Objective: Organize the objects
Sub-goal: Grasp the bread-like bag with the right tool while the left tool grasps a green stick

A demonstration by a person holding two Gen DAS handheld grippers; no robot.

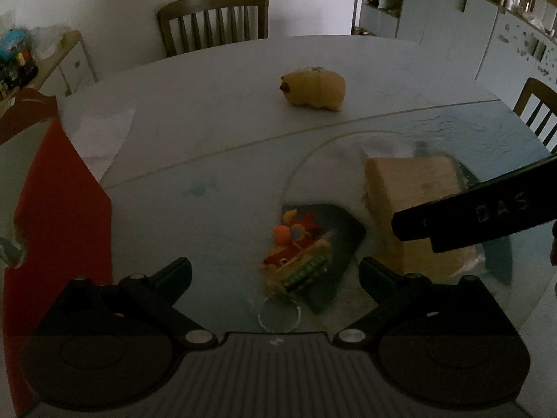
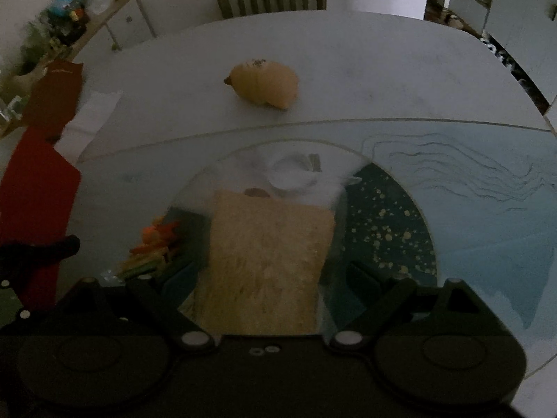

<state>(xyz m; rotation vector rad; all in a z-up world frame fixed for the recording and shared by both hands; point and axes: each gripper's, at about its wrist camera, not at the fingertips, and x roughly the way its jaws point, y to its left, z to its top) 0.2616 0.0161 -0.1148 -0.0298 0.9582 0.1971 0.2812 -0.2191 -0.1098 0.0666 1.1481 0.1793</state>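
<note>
At lower centre of both frames, left tongs (image 1: 275, 271) and right tongs (image 2: 264, 275) stand apart, empty. Colourful toy (image 1: 296, 254) lies between the left pair; tan box (image 2: 268, 264) before the right. Risk: dim, blurred view causes misjudged closure, nudging either.

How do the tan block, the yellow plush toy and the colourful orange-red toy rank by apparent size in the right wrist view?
1. Tan block, though it is nearest the camera.
2. Yellow plush toy, farther away.
3. Colourful orange-red toy, partly hidden.
</note>
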